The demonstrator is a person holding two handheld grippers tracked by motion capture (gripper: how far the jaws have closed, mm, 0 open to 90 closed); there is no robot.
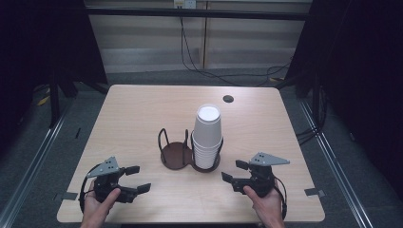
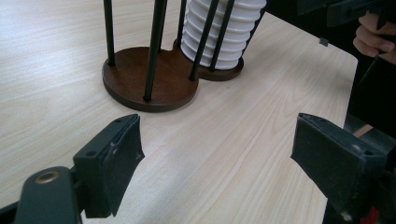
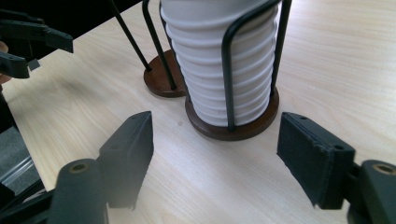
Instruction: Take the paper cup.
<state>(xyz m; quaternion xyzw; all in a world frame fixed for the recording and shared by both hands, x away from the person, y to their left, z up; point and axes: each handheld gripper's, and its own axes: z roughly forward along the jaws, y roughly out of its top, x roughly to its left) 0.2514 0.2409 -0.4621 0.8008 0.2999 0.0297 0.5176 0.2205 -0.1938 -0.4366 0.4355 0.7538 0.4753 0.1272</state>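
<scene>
Both grippers — left gripper (image 1: 135, 179), right gripper (image 1: 234, 172) — are held wide, empty, near the cup stack (image 1: 207, 137) in the holder (image 1: 172, 159).

Light wood table (image 1: 133, 118), round grommet hole (image 1: 228, 99) at far edge; black cables (image 1: 204, 66) on floor beyond.

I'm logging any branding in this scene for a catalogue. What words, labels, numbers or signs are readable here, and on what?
None: no readable text anywhere.
Stack of white paper cups: plain, no print.
Brown two-ring cup holder: no label.
Left gripper and right gripper: no markings legible.
Wall outlet plates: too small and blurred to show any writing.
Wooden table: bare, no sign.
</scene>
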